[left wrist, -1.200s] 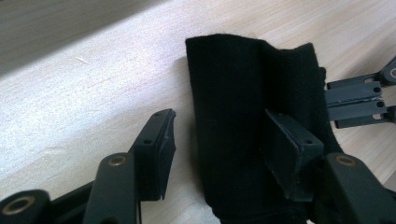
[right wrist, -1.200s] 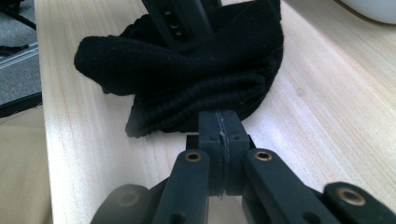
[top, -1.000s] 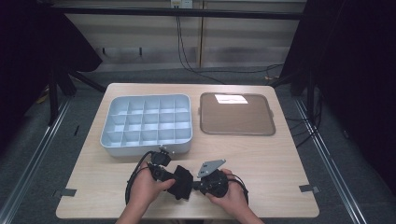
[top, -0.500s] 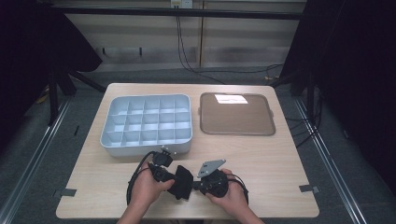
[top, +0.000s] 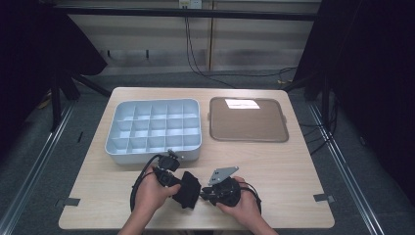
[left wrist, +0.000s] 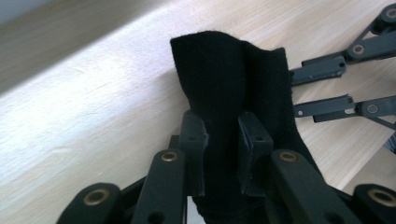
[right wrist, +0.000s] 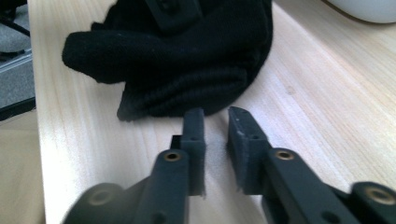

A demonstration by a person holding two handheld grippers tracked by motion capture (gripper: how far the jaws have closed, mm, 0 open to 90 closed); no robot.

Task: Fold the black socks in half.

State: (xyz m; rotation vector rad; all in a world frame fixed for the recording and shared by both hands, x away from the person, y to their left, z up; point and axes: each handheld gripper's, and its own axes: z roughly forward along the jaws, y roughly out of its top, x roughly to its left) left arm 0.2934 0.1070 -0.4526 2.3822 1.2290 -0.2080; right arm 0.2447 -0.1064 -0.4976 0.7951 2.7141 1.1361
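Since the earlier frame both hands barely shifted: left gripper (left wrist: 219,140) closing, now pinching the black sock (left wrist: 233,74); right gripper (right wrist: 215,135) just opening, narrowly parted and empty, so the limp sock may slip from that single pinch.

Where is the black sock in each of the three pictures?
High view: the black sock lies low in the middle, between the two hands.
Left gripper view: it fills the middle, pinched by the left hand-held gripper.
Right gripper view: it lies across the top, just beyond the right hand-held gripper.
Shared landmark: the pale wooden table under the sock.
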